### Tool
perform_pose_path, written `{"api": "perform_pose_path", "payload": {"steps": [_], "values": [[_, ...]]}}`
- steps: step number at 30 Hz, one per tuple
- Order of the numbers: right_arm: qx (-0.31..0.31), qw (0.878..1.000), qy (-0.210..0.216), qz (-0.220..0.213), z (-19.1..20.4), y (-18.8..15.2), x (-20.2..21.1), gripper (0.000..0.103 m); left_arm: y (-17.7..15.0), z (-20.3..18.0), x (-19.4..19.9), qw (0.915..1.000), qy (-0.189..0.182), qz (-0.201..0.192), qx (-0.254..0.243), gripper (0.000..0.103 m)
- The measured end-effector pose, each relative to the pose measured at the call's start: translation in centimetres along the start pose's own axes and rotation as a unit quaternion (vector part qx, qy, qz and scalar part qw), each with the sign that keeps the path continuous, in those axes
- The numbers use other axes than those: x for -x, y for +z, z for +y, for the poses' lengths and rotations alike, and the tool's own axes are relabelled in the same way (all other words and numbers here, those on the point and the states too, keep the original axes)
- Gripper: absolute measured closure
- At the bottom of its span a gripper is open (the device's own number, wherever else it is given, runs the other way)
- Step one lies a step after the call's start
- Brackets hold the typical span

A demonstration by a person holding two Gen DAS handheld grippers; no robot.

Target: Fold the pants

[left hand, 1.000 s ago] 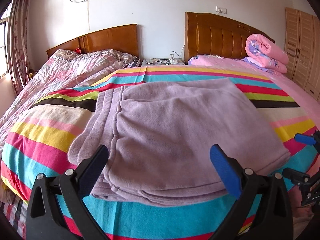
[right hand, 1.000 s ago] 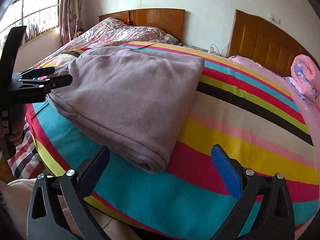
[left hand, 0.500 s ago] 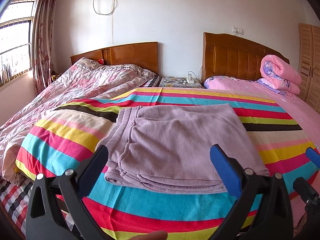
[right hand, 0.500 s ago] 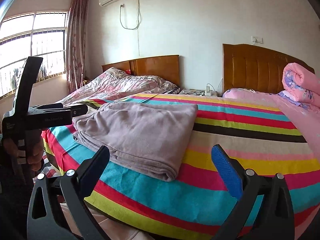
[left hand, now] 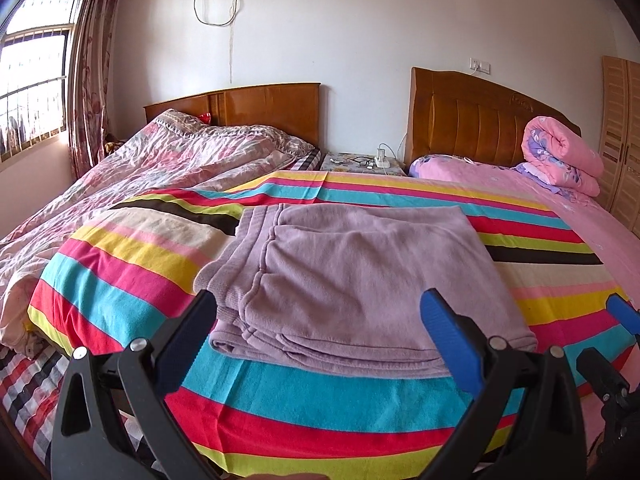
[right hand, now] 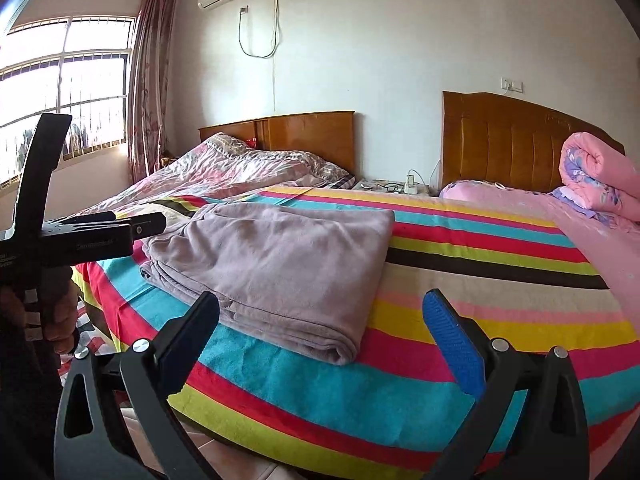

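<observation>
The left claw (left hand: 320, 320) stands wide and holds nothing, short of the near edge of the folded pants (left hand: 356, 280), a lilac stack lying flat on the striped sheet (left hand: 120, 280) with its layered edges toward the camera; beyond the pants a small table (left hand: 360, 162) sits between two wooden headboards. The right claw (right hand: 324, 320) is likewise wide and bare, apart from the pants (right hand: 280, 264), whose near right corner lies between its fingers in view, while a rolled pink quilt (right hand: 596, 176) rests far right of the pants.
</observation>
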State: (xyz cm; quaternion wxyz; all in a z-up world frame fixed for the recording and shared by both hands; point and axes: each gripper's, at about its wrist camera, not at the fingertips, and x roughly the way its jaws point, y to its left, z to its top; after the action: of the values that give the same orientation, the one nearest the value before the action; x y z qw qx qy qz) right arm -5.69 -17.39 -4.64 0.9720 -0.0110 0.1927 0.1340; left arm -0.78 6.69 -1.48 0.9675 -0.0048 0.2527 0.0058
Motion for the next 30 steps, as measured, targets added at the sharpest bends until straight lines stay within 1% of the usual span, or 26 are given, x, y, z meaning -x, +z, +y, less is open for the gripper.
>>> {"api": "perform_pose_path", "payload": {"steps": [11, 30], "values": [[-0.021, 0.999, -0.018, -0.015, -0.89, -0.04, 0.49, 0.005, -0.3, -0.29, -0.14, 1.0, 0.0, -0.001, -0.009, 0.001], [-0.026, 1.0, -0.018, -0.003, -0.87, -0.35, 0.07, 0.005, -0.56, -0.37, -0.42, 0.9999, 0.001, 0.003, -0.013, 0.001]]}}
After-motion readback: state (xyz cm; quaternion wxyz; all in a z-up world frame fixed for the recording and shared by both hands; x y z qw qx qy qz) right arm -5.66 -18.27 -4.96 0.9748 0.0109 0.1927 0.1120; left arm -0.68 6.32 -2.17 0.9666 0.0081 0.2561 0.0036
